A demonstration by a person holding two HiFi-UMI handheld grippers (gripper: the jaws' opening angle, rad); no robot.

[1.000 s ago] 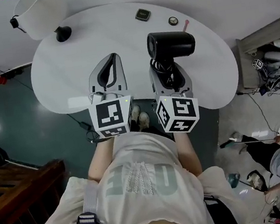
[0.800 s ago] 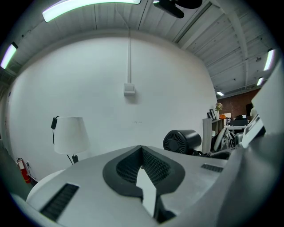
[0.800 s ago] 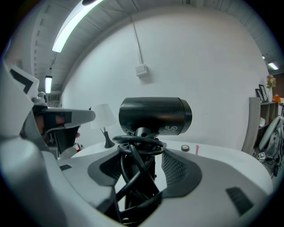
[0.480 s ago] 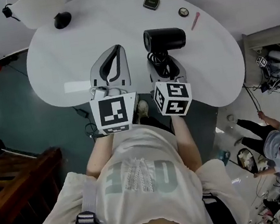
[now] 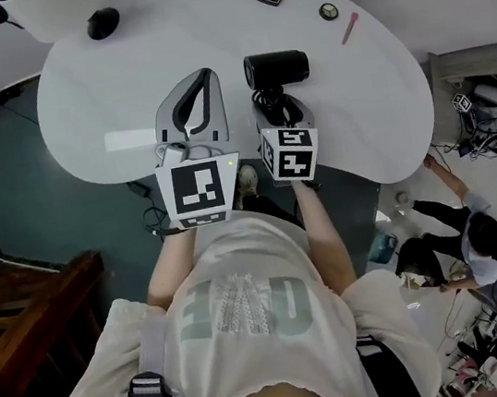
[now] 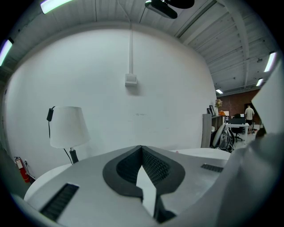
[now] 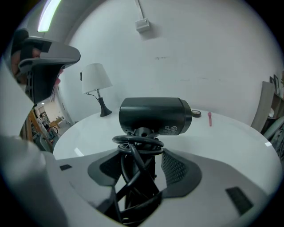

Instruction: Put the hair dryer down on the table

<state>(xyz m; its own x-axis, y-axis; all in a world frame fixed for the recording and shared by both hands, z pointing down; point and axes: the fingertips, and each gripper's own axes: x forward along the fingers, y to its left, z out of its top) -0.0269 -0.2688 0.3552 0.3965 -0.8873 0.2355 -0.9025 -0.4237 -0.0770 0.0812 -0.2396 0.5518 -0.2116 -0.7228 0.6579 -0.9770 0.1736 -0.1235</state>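
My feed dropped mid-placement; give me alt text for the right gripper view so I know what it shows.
The right claw grips a black hair dryer by its cord-wrapped handle, barrel crosswise, over a white table. Behind are a white lamp at left and a pink pen at right, before a white wall.

The black hair dryer, cord coiled round its handle, stands upright in the right claw.

The right gripper has lowered the hair dryer toward the table.
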